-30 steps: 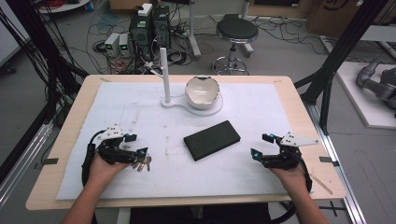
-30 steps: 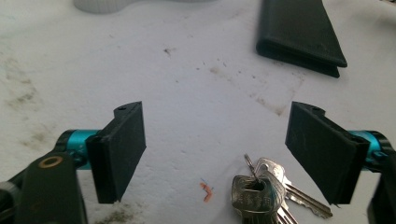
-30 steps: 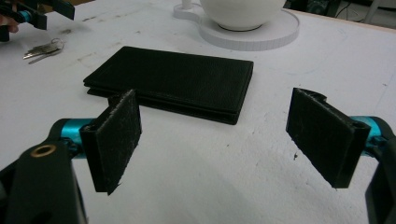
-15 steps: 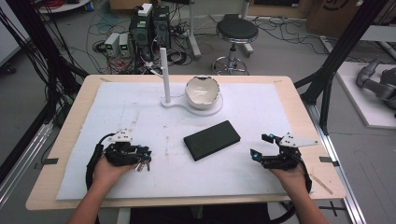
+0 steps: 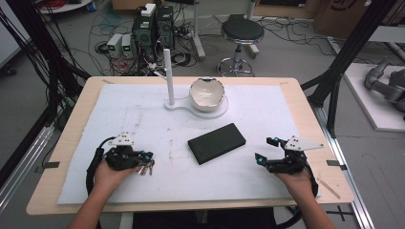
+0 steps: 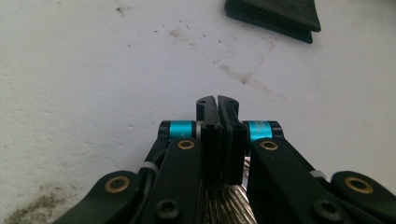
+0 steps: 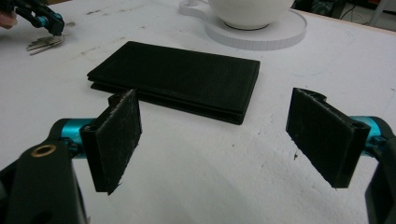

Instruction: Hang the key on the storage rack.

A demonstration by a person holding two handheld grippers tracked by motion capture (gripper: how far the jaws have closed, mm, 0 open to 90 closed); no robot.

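now my left gripper (image 5: 143, 162) has just been closing, and its jaws are clamped on a bunch of keys (image 5: 145, 168) near the surface's (image 5: 296, 109) front left corner. my right gripper (image 5: 267, 151) rests near the front right corner, jaws wide apart, facing the black wallet (image 5: 216, 142) at the middle.

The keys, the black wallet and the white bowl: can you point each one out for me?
keys (image 5: 145, 168), high view, on the bunch fanned out under the left gripper's tip.
black wallet (image 7: 180, 72), right gripper view, on the middle of its top cover.
white bowl (image 5: 206, 94), high view, on its outer wall.
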